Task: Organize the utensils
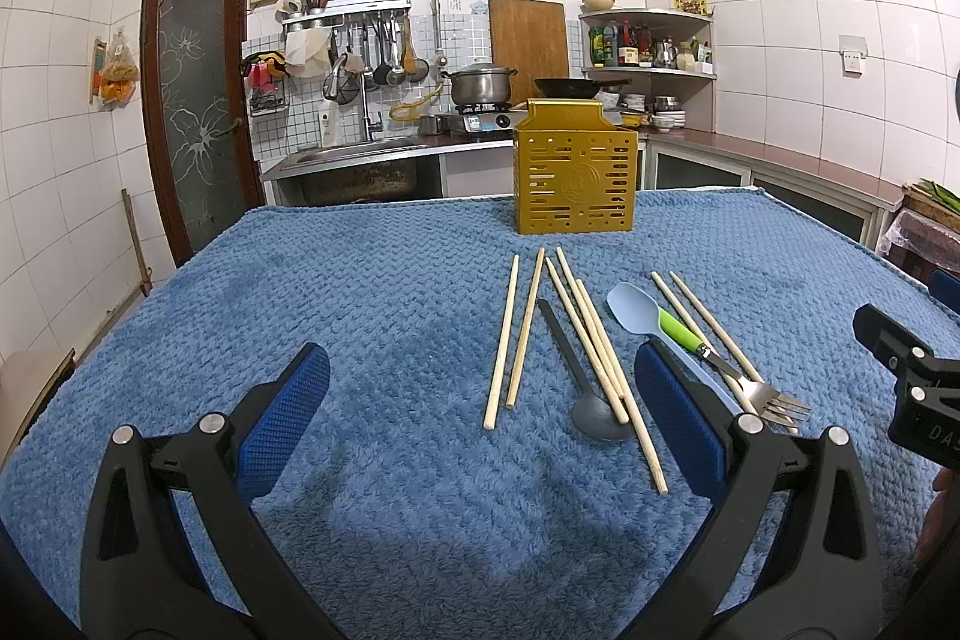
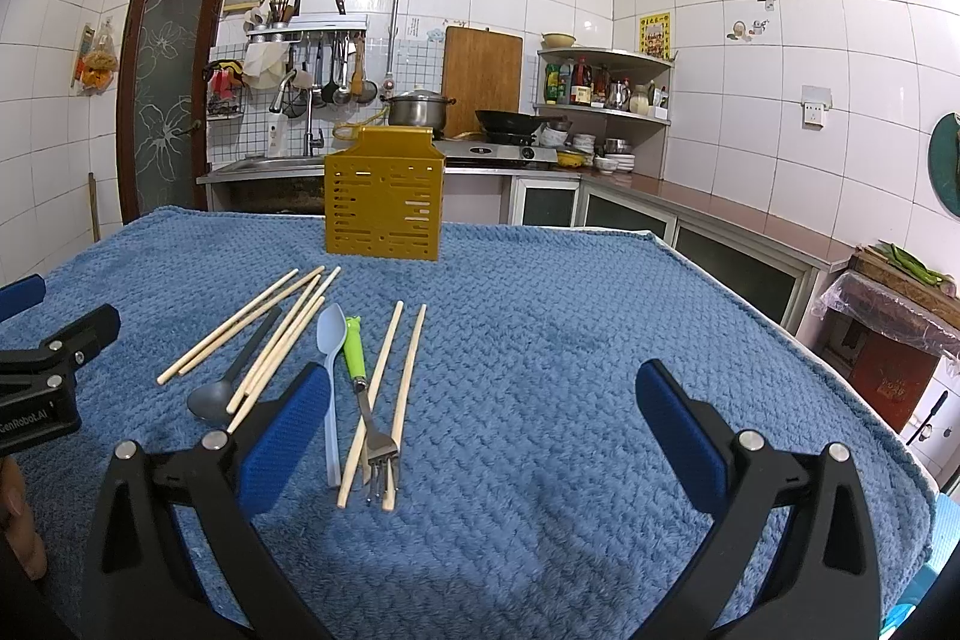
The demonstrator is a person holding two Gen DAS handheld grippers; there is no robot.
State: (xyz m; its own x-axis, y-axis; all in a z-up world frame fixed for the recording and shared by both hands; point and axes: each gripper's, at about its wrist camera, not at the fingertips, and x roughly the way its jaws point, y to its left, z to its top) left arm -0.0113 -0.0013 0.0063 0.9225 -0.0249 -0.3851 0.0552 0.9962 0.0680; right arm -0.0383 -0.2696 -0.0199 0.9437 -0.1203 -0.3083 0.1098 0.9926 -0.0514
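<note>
- Both sets of jaws stand wide apart and hold nothing: our left gripper (image 1: 480, 394) and right gripper (image 2: 483, 400) hover low over the blue blanket (image 1: 300, 292) covering the bench.
- We judge the task not yet begun: every utensil lies loose on the blanket, near the gold slotted holder (image 1: 574, 172), which stands upright at the far edge.
- We count 6 chopsticks here: 2 (image 1: 516, 334) on the left, 2 crossing the dark spoon (image 1: 585, 394), 2 under the green-handled fork (image 1: 720, 361).
- A pale blue spoon (image 2: 332, 370) lies just beside the fork.
- Holding the jaws apart suits a first grasp; we would probably take the nearest, the fork pile for the right.
</note>
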